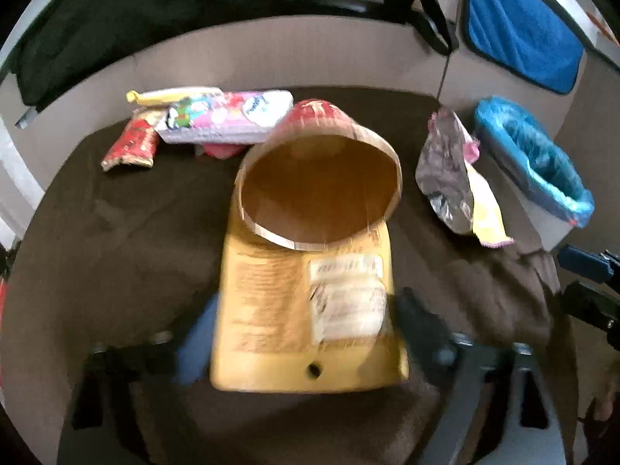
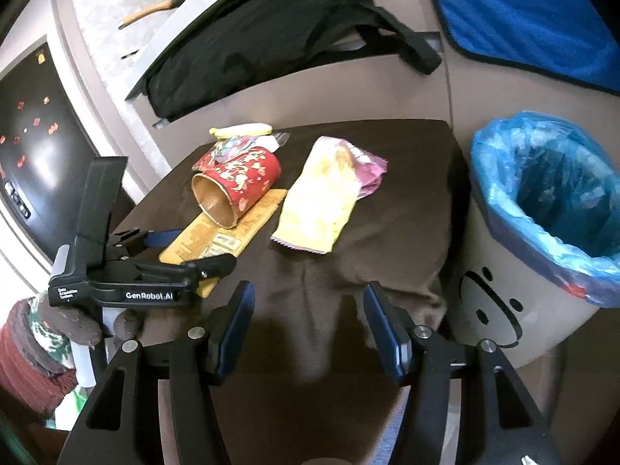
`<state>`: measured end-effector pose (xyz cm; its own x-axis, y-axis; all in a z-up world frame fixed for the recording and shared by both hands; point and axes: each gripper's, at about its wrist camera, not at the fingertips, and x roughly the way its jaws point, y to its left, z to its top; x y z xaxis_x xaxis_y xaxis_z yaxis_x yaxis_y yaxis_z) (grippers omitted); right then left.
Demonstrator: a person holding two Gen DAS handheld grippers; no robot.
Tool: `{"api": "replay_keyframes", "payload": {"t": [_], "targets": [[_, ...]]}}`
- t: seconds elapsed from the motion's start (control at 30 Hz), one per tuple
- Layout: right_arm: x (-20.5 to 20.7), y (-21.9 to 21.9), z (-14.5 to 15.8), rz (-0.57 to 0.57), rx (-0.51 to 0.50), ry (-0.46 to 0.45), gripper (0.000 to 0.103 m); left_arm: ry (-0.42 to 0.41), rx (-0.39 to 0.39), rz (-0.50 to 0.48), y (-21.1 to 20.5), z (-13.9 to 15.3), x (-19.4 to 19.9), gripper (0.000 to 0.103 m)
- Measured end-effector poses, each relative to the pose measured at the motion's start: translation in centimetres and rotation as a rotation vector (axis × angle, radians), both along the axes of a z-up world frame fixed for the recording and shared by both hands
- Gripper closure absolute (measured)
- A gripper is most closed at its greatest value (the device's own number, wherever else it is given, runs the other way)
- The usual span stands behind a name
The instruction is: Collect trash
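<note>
1. The right tool (image 2: 308, 325) hung nearest the lens of its own camera, its two blue-padded fingers (image 2: 236, 325) standing well apart over bare brown cloth, with nothing between them.
2. The left tool (image 1: 306, 333) straddled the near end of a flat yellow packet (image 1: 306, 310); its fingers stood wide on either side of the packet, and the blur made it impossible to tell whether the pads pressed the edges or only flanked them.
3. That yellow packet lay on the brown-covered table (image 2: 387, 232) with its long axis running straight away from the left tool, so the left hand was plainly the nearer one to it.
4. A red paper cup (image 1: 321, 178) lay tipped on its side on the far end of the packet, open mouth facing the left tool; judged from this, lifting the packet would likely roll the cup off.
5. To the right of the cup lay an opened snack bag (image 2: 321, 201), foil showing inside, between the cup and the bin.
6. The bin (image 2: 542, 232), lined with a blue bag, stood just beside the table's right edge, nearer the right tool than the left.
7. Farthest back on the table, a red wrapper (image 1: 131, 147), a pink printed pack (image 1: 228, 120) and a pale yellow wrapper (image 1: 174, 96) lay bunched together.
</note>
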<state>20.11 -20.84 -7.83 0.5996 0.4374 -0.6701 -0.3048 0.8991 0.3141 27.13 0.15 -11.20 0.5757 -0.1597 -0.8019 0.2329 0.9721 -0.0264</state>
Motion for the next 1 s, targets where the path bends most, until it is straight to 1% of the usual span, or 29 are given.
{"api": "replay_keyframes", "payload": {"t": [0.03,0.07,0.1,0.13,0.17,0.2,0.23,0.27,0.37,0.53,0.67,0.73,0.87,1.0], "targets": [[-0.1,-0.2,0.1,-0.006,-0.002,-0.004,0.048,-0.016,-0.008,0.014,0.3,0.1,-0.1,0.049],[-0.1,-0.4,0.1,-0.010,-0.003,-0.006,0.048,-0.027,-0.022,0.025,0.6,0.3,-0.1,0.061],[-0.1,-0.5,0.2,-0.013,-0.005,-0.008,0.048,-0.039,-0.057,0.039,1.3,0.5,-0.3,0.065],[-0.1,-0.6,0.3,-0.015,-0.005,-0.010,0.047,-0.046,-0.089,0.047,1.9,0.7,-0.4,0.073],[-0.1,-0.7,0.4,-0.017,-0.006,-0.012,0.048,-0.050,-0.128,0.062,2.7,0.9,-0.5,0.077],[-0.1,-0.7,0.6,-0.020,-0.008,-0.017,0.048,-0.069,-0.168,0.083,3.7,1.4,-0.8,0.078],[-0.1,-0.7,0.7,-0.021,-0.010,-0.021,0.048,-0.094,-0.182,0.098,4.4,1.9,-1.1,0.079],[-0.1,-0.6,0.8,-0.020,-0.012,-0.024,0.048,-0.122,-0.191,0.111,5.0,2.4,-1.4,0.081],[0.2,-0.1,1.2,-0.013,-0.026,-0.032,0.048,-0.192,-0.204,0.126,6.5,4.1,-2.3,0.082],[0.9,1.6,1.8,0.017,-0.035,-0.039,0.048,-0.240,-0.208,0.137,8.2,5.8,-3.6,0.082],[2.3,3.2,3.4,0.037,-0.026,-0.061,0.047,-0.269,-0.227,0.154,8.7,6.1,-4.8,0.082],[2.9,4.1,4.0,0.044,-0.046,-0.078,0.047,-0.278,-0.248,0.162,9.3,6.3,-5.0,0.082],[3.9,7.2,5.0,0.110,-0.122,-0.125,0.047,-0.273,-0.284,0.181,10.4,6.5,-4.8,0.082],[5.7,11.3,3.9,0.158,-0.264,-0.141,0.046,-0.259,-0.332,0.193,11.6,6.3,-4.1,0.082]]}}
